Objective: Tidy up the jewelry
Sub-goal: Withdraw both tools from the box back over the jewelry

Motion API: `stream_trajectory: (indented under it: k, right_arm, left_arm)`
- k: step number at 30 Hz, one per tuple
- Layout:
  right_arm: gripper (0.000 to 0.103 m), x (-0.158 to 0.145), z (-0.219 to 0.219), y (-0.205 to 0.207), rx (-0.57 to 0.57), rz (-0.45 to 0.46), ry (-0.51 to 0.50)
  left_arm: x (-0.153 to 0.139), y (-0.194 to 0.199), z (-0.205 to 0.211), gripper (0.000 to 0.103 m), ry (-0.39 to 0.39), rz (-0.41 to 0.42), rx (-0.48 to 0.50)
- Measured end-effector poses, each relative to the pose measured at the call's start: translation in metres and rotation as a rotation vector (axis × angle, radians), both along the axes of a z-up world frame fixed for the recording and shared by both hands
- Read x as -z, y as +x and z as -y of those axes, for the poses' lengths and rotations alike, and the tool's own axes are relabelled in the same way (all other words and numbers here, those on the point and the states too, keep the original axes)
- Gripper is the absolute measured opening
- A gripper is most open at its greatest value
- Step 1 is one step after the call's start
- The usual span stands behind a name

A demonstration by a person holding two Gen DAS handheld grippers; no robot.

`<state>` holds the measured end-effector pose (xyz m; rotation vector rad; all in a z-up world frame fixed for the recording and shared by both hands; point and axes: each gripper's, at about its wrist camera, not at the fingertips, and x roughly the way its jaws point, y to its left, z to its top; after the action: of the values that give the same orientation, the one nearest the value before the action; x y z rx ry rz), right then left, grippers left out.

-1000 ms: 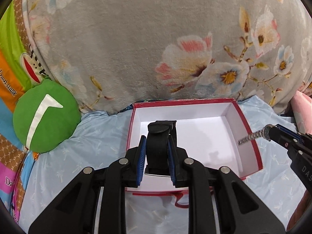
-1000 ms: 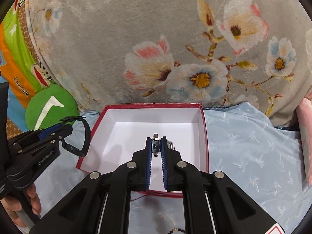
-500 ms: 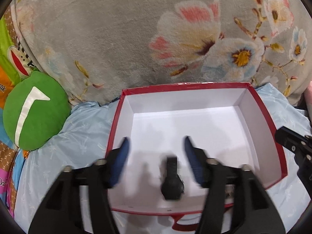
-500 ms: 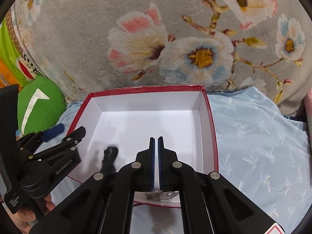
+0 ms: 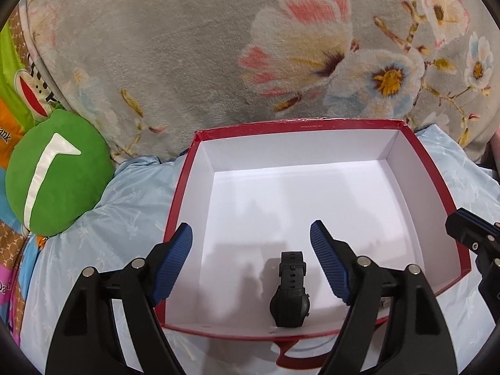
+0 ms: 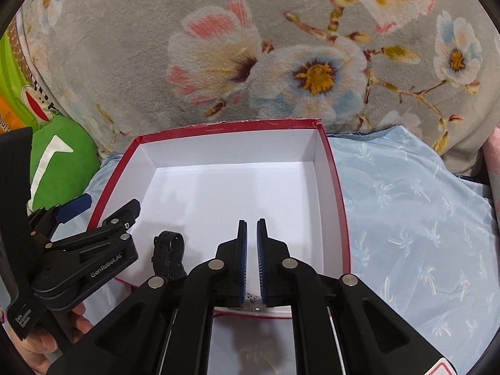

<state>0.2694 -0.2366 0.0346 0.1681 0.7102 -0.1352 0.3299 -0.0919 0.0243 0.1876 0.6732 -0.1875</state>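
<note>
A red box with a white inside (image 5: 312,153) (image 6: 237,147) stands on the bed. A black watch (image 5: 289,293) (image 6: 167,254) lies on the box floor near the front wall. My left gripper (image 5: 251,243) is open and empty above it, one finger on each side. My right gripper (image 6: 252,234) hangs over the box's front right part, its jaws a narrow gap apart and nothing between the tips. A silver metal watch band (image 6: 251,298) lies in the box below the right gripper, mostly hidden by the fingers.
A grey floral blanket (image 5: 250,47) rises behind the box. A green round cushion (image 5: 53,181) lies at the left. Light blue bedding (image 6: 422,234) spreads around the box. The right gripper's tip (image 5: 468,234) shows at the box's right rim in the left wrist view.
My left gripper opened and dropped the black watch into the box. My right gripper moved forward over the box, and the silver band went from its tips down into the box.
</note>
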Motion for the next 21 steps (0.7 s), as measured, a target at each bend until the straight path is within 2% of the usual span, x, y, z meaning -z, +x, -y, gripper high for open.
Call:
stream_trajectory:
  k: [1, 2, 3, 5, 6, 13, 21]
  right_arm:
    - [0.014, -0.002, -0.001, -0.005, 0.004, 0.004, -0.006]
    - [0.025, -0.003, -0.002, -0.011, 0.007, 0.010, -0.008]
    - [0.041, -0.006, -0.002, -0.019, 0.015, 0.021, -0.012]
    - [0.058, -0.013, -0.003, -0.036, 0.037, 0.051, -0.027]
    - [0.061, -0.017, -0.004, -0.048, 0.049, 0.066, -0.038]
    - [0.070, -0.030, -0.011, -0.128, 0.071, 0.102, -0.070]
    - [0.070, -0.004, -0.023, -0.206, 0.075, 0.045, -0.032]
  left_arm:
    - [-0.002, -0.005, -0.002, 0.075, 0.004, -0.003, -0.001]
    - [-0.004, -0.009, -0.004, 0.076, 0.006, -0.006, -0.003]
    - [-0.007, -0.017, -0.008, 0.078, 0.003, -0.011, -0.007]
    - [-0.011, -0.029, -0.012, 0.087, -0.003, -0.025, -0.007]
    - [-0.013, -0.037, -0.015, 0.089, -0.008, -0.030, -0.004]
    - [-0.013, -0.109, -0.035, 0.091, -0.045, -0.110, 0.031]
    - [0.011, -0.180, -0.057, 0.091, -0.075, -0.195, 0.045]
